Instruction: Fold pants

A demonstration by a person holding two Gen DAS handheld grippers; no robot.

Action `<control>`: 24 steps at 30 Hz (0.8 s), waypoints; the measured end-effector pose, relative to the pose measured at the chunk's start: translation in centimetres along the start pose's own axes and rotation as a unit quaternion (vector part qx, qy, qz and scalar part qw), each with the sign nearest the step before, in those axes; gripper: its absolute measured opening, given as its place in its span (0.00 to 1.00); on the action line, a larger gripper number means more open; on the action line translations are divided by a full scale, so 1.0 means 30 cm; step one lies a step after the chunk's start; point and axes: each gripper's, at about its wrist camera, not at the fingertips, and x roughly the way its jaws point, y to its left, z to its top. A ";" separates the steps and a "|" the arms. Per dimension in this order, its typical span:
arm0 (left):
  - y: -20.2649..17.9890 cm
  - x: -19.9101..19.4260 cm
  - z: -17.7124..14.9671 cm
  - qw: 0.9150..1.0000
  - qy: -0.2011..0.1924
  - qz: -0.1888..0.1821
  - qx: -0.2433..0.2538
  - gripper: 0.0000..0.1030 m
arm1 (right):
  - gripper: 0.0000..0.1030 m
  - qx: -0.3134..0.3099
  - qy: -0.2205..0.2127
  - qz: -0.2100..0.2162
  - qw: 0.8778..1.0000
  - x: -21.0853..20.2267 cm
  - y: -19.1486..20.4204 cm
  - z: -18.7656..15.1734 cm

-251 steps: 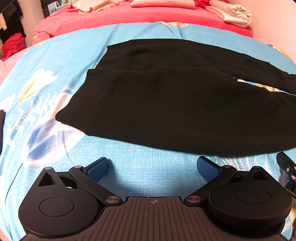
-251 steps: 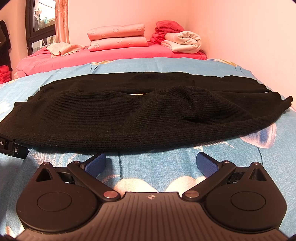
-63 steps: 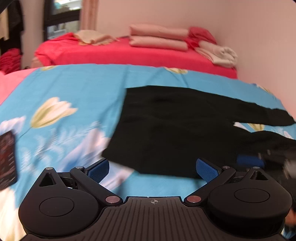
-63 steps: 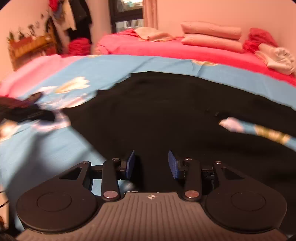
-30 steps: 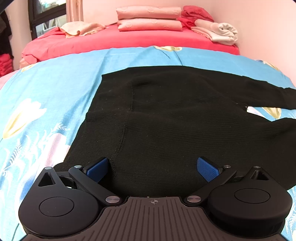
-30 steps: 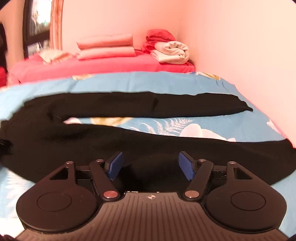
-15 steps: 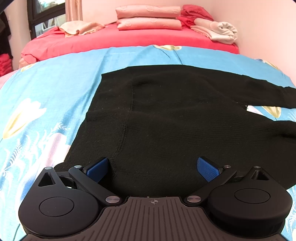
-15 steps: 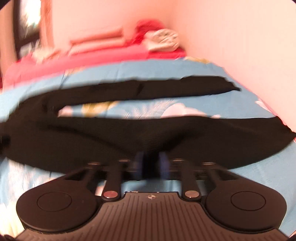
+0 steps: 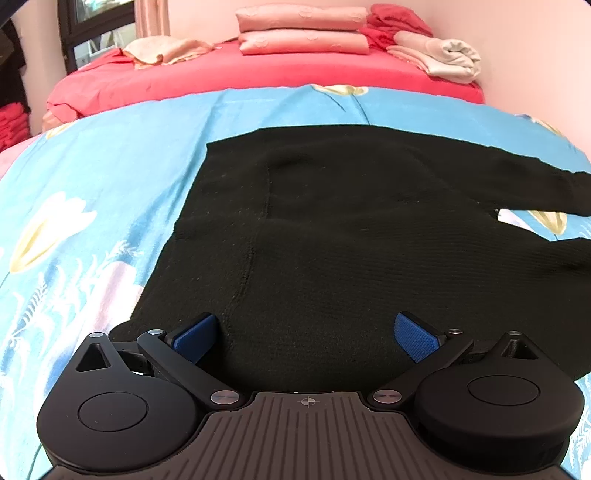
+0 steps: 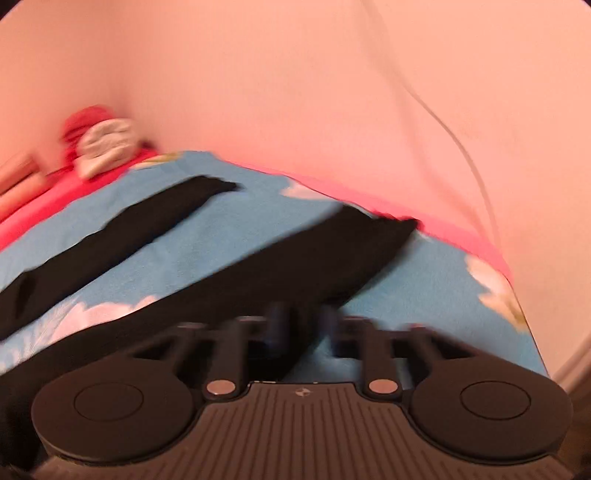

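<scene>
Black knit pants lie flat on the blue flowered bedspread, waist to the left, legs running right. My left gripper is open, its blue pads spread wide over the near waist edge, low on the cloth. In the right wrist view, which is blurred, my right gripper is shut on the near leg of the pants, pinching its edge. The far leg lies apart from it, with bedspread showing between the two.
A red bed stands beyond with folded pink bedding and a rolled cream towel. A pink wall runs close along the right side of the bedspread. A dark window is at the far left.
My right gripper has closed on the near pant leg and swung right toward the leg ends, blurring its view. My left gripper has stayed open over the waist.
</scene>
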 end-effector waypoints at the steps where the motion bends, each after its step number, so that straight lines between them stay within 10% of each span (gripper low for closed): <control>1: -0.001 0.000 0.000 1.000 0.000 0.001 0.000 1.00 | 0.07 -0.026 -0.006 -0.007 1.000 -0.005 0.006 0.004; 9: 0.004 -0.048 0.048 1.000 0.009 -0.022 -0.001 1.00 | 0.25 0.020 -0.022 -0.050 0.998 -0.049 0.003 0.061; 12: 0.001 -0.073 0.094 0.999 -0.021 -0.032 -0.002 1.00 | 0.70 -0.027 -0.088 -0.048 0.995 -0.126 0.119 0.088; 18: -0.030 0.056 0.197 0.999 -0.009 0.022 -0.021 1.00 | 0.69 -0.146 -0.058 0.179 0.971 -0.216 0.448 0.117; 24: 0.010 0.132 0.158 0.998 -0.004 0.036 -0.058 1.00 | 0.58 -0.271 0.030 0.390 0.879 -0.239 0.877 0.049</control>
